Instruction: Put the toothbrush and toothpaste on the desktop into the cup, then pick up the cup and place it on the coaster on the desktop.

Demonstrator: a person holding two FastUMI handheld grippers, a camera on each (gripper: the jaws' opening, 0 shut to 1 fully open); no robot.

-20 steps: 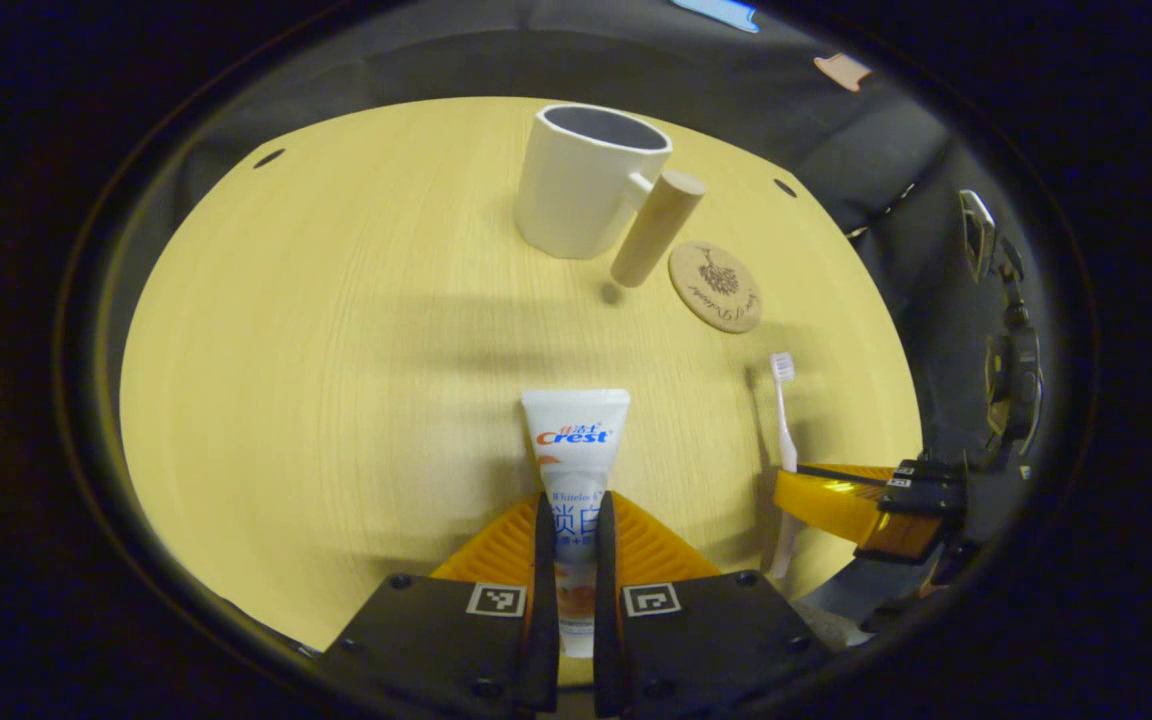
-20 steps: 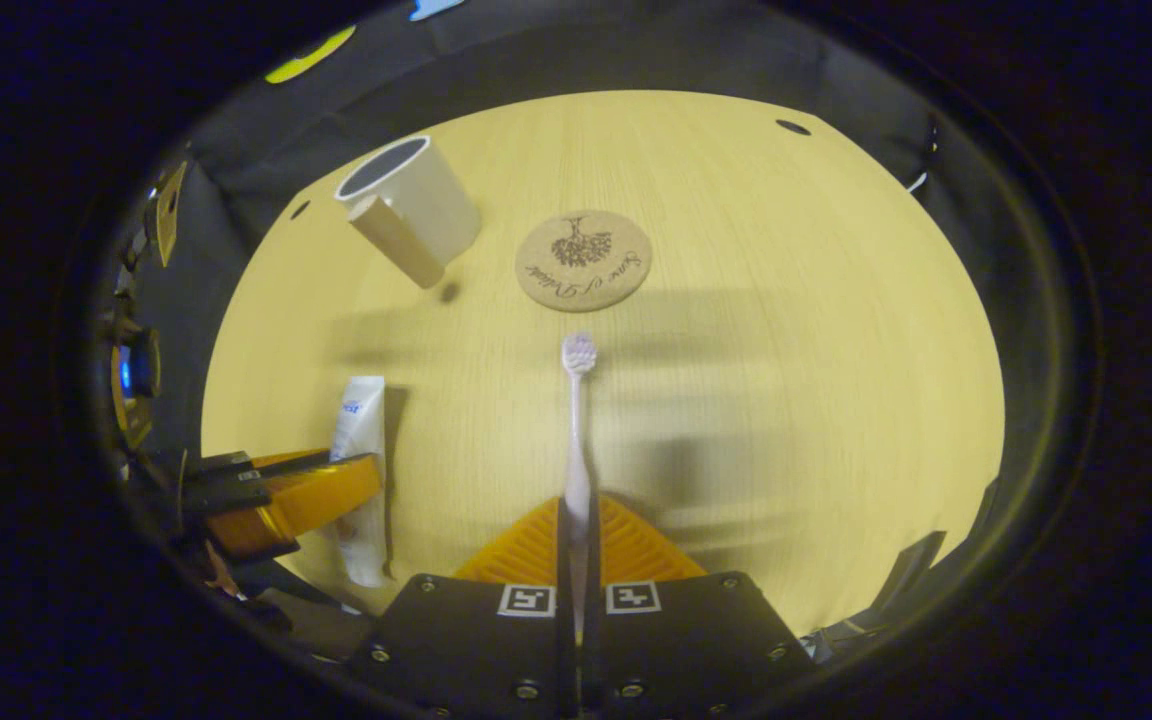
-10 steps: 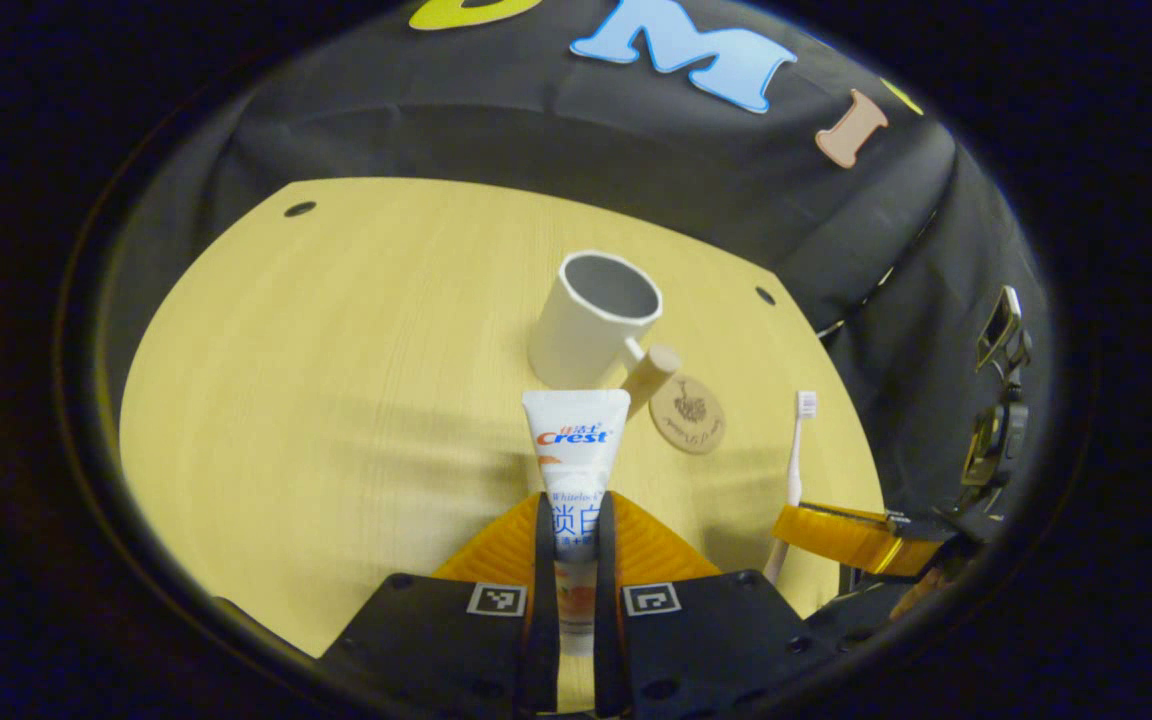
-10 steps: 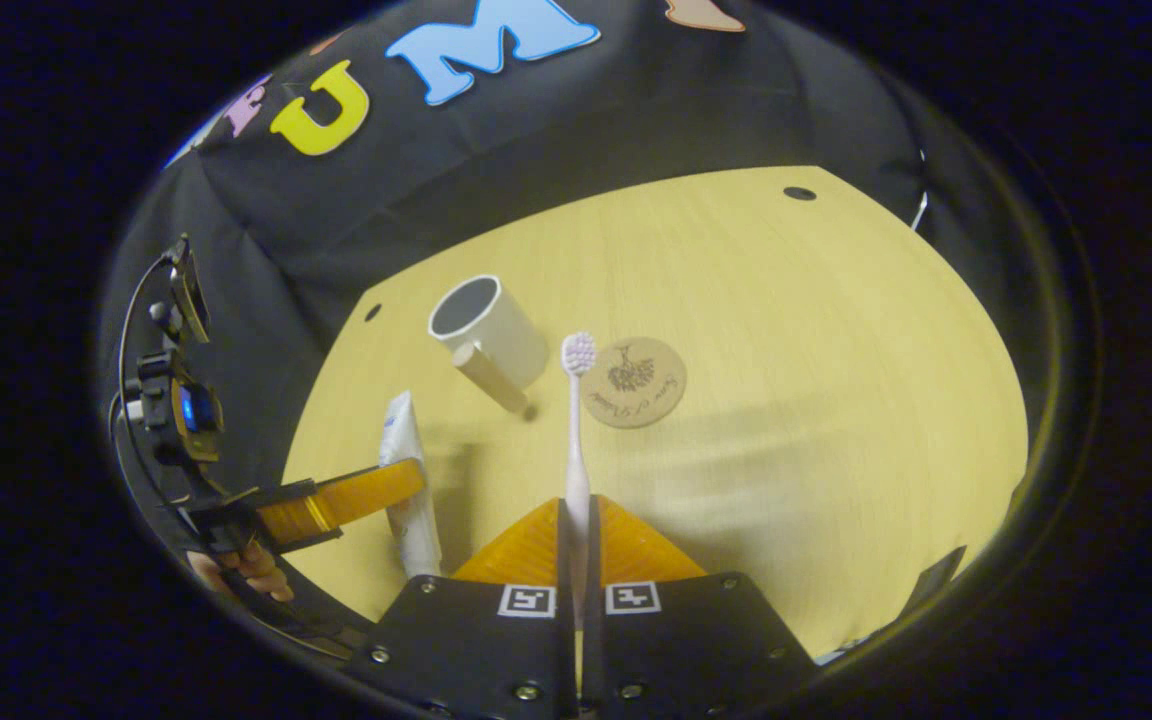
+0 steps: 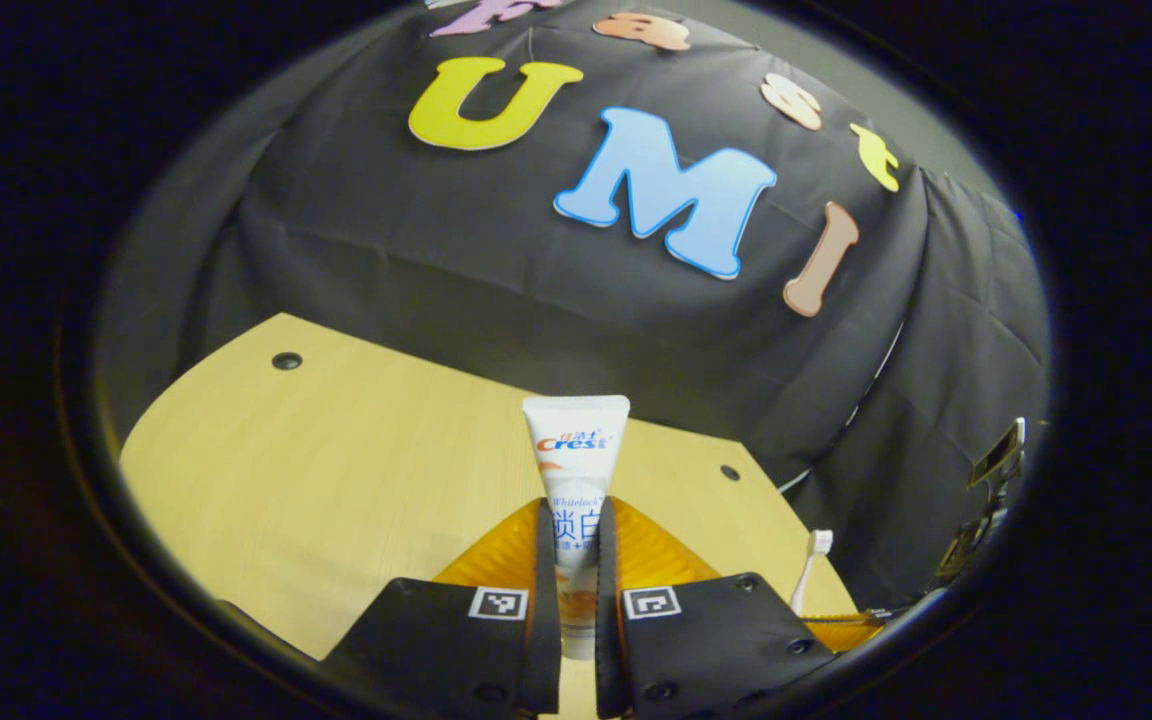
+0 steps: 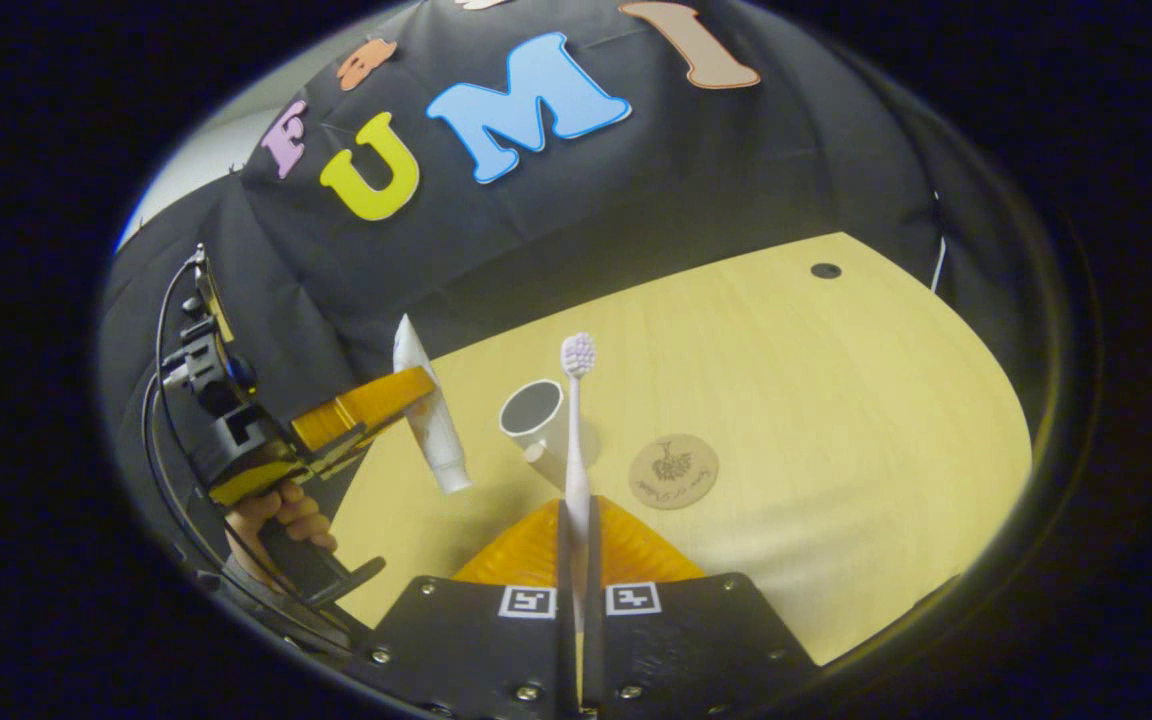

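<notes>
left gripper [image 5: 570, 560] clamped on toothpaste [image 5: 576, 455], tube sticking out ahead of its fingers, clear of the desktop [image 5: 336, 470] | right gripper [image 6: 576, 560] pinched on toothbrush [image 6: 576, 420], bristles forward | cup [image 6: 533, 415] just beyond right gripper's tips, behind the brush | coaster [image 6: 673, 471] ahead-right, apart from cup

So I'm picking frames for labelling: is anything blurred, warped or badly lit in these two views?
Left gripper view: sharp; the white toothpaste tube is crisp, the pale wooden desktop evenly lit, its edge bowed by the fisheye. Right gripper view: the white toothbrush is sharp; the white cup and round cork coaster look small yet clear; soft shadows, no glare.
</notes>
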